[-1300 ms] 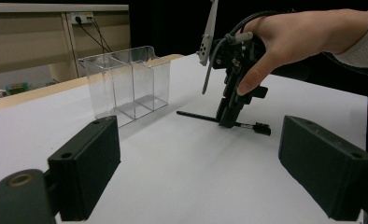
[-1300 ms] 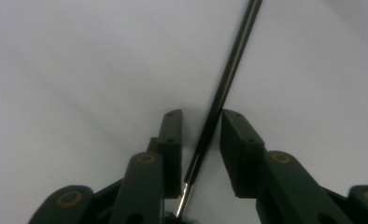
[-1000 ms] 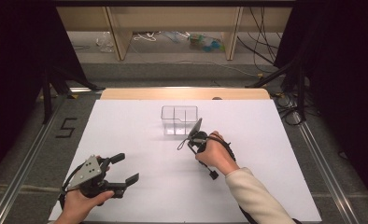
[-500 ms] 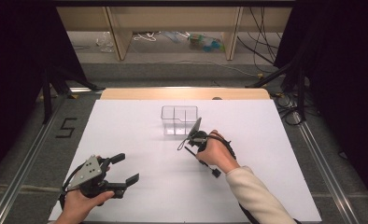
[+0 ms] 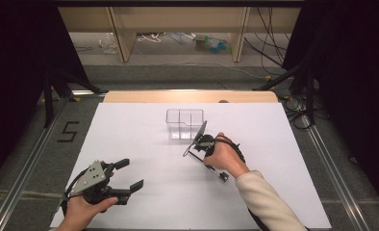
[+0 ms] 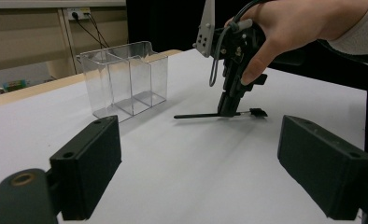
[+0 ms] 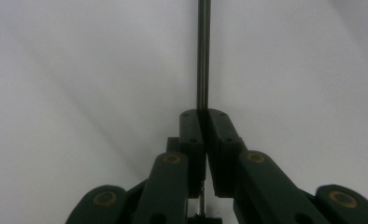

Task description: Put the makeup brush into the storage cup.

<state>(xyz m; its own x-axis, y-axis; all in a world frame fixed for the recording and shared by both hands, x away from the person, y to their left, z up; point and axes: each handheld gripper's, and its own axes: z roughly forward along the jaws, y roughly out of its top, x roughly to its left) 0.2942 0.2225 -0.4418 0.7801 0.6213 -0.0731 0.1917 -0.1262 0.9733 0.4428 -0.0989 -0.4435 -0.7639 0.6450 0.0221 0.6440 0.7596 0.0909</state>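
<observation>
Right gripper (image 5: 193,149): your jaws are clenched on a thin dark rod (image 6: 198,115). In the right gripper view the two pads meet around the rod (image 7: 202,51), which runs straight up the middle of that frame.
Rod: it lies low and about level, at or just above the white table (image 5: 130,125), right of centre in the left gripper view. One end points left toward the box, and a small dark head (image 6: 258,112) sticks out on the right of the jaws. I cannot tell whether the rod touches the sheet.
Grip advice: you hold it nearer the headed end, so the long free end can swing. Keep the squeeze firm and turn your wrist slowly.
Clear box (image 5: 184,123): it stands upright just above your right gripper in the high view, a little above the frame's centre. It has clear dividers and looks empty.
Likely step: this reads as carrying the rod to the box. Lift first, tip the free end down, then lower it into one compartment. Clear the near wall, because the box looks light and may slide.
Left gripper (image 5: 130,176): it sits at the lower left of the high view, well apart from the rod, with its jaws spread wide and nothing between them. You could bring it up to steady the box.
</observation>
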